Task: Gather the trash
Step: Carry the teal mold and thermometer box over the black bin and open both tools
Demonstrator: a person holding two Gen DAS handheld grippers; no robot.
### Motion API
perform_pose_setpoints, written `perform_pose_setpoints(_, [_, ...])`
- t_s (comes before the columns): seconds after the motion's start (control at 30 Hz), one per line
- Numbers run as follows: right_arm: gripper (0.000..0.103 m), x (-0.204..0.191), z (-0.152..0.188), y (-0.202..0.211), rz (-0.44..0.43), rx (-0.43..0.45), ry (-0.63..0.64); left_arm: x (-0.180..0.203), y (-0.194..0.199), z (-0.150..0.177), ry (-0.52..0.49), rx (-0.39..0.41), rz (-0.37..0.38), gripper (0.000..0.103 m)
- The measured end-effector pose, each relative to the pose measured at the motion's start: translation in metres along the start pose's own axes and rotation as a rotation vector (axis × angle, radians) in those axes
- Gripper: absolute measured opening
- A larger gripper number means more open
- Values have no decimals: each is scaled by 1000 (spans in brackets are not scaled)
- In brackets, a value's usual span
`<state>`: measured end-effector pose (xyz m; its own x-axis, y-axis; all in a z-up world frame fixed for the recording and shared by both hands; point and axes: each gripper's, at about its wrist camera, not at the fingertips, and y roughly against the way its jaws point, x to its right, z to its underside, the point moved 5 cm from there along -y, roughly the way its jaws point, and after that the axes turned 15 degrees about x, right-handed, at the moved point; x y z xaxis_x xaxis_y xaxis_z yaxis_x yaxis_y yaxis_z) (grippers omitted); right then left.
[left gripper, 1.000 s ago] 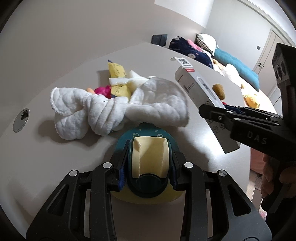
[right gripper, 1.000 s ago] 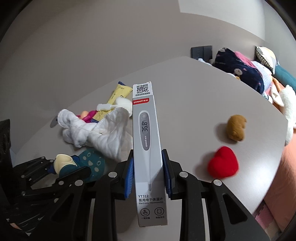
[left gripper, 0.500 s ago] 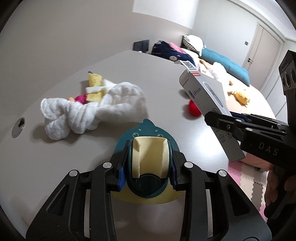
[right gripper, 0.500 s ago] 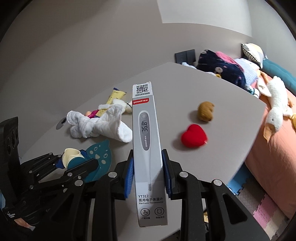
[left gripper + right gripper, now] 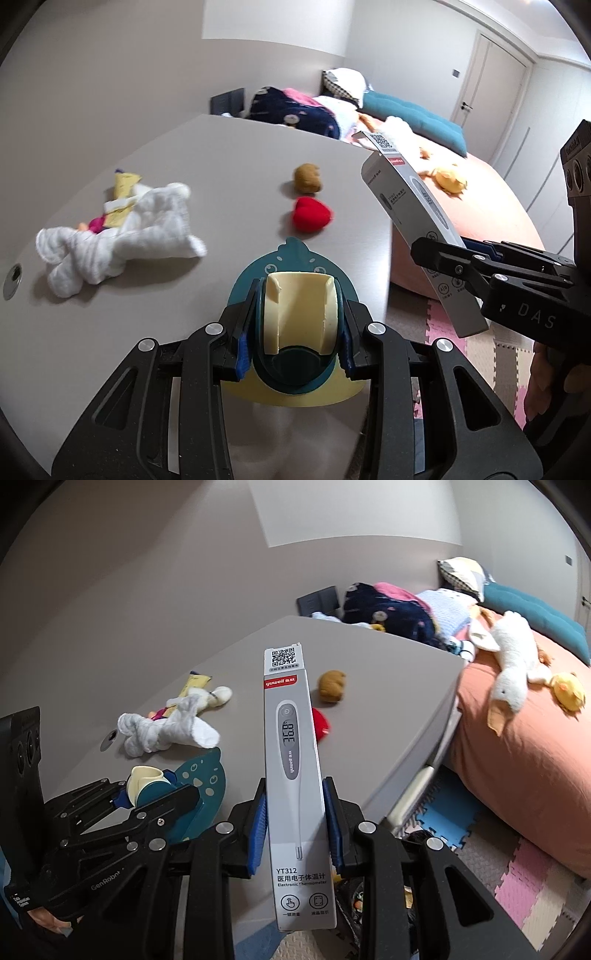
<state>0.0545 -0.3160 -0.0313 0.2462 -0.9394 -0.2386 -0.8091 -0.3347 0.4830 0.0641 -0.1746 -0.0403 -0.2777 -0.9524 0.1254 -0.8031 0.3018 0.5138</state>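
Note:
My left gripper (image 5: 293,325) is shut on a teal fish-shaped holder with a cream cup part (image 5: 295,310), held above the grey table's near edge; it also shows in the right wrist view (image 5: 159,786). My right gripper (image 5: 295,808) is shut on a grey thermometer box (image 5: 293,768), held upright off the table's right edge; the box also shows in the left wrist view (image 5: 417,221). On the grey table (image 5: 229,155) lie a white cloth (image 5: 114,240), a yellow wrapper (image 5: 123,192) with a pink bit (image 5: 96,223), a red heart (image 5: 310,214) and a brown lump (image 5: 307,177).
A bed with an orange cover (image 5: 524,746) stands right of the table, with a plush goose (image 5: 513,679), pillows and clothes. Foam floor mats (image 5: 524,886) lie below. A round cable hole (image 5: 11,280) is in the table at left. A grey wall is behind.
Both grippers have pulled back and swung right, away from the cloth pile, still holding their objects. The table edge, bed and floor mats have come into view.

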Motion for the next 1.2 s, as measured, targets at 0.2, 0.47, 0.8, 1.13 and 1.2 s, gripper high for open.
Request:
perform_pose_setpoints(0.2, [30,28,5,22,43,21,-35,32,-4,-2,-36,-2,40,35])
perform_pose_setpoints(0.47, [30,65,9,49,107,49,-85,67,-9,-1,-71,-11,96,35])
perform_pose_setpoints(0.8, [30,105,20,80,198,71,-141,116,-19,1,-121,-30,184,35])
perform_pose_setpoints(1.13, [30,140,30,102,274,82,-192,159,-28,11,-176,-63,258,35])
perform_pose_setpoints(1.2, [30,147,33,105,287,81,-203,166,-31,13,-187,-72,270,35])
